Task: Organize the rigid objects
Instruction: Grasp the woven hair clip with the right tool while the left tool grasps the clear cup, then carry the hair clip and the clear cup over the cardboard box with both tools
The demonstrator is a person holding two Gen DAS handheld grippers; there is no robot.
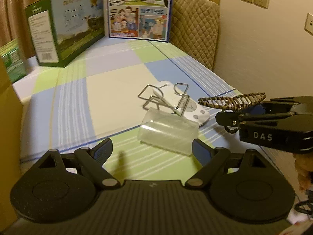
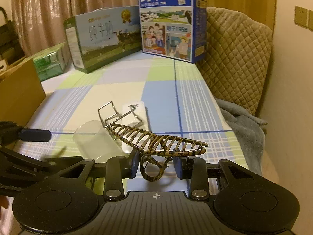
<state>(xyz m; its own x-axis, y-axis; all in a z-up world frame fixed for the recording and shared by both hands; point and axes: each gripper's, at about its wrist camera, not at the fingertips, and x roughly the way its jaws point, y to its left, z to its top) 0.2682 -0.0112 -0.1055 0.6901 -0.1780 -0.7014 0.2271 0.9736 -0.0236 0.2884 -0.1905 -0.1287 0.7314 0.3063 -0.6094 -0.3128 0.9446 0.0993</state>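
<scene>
My right gripper [image 2: 156, 165] is shut on a tortoiseshell hair claw clip [image 2: 156, 141] and holds it above the bed; the clip also shows in the left wrist view [image 1: 232, 99], right of the pile. My left gripper [image 1: 152, 150] is open and empty, just short of a clear plastic cup [image 1: 168, 131] that lies on its side. Behind the cup a bent metal wire puzzle [image 1: 164, 99] rests on a white remote control [image 1: 187, 105]. In the right wrist view the cup [image 2: 93, 141], wire puzzle [image 2: 117, 115] and remote [image 2: 135, 115] lie ahead of the clip.
The checked bedsheet [image 1: 109, 90] covers the bed. A green milk carton box [image 1: 64, 31] and a blue milk carton box [image 1: 139, 9] stand at the back. A quilted headboard cushion [image 1: 193, 27] is at the right, a cardboard box [image 2: 19, 90] at the left, a grey blanket [image 2: 242, 117] by the wall.
</scene>
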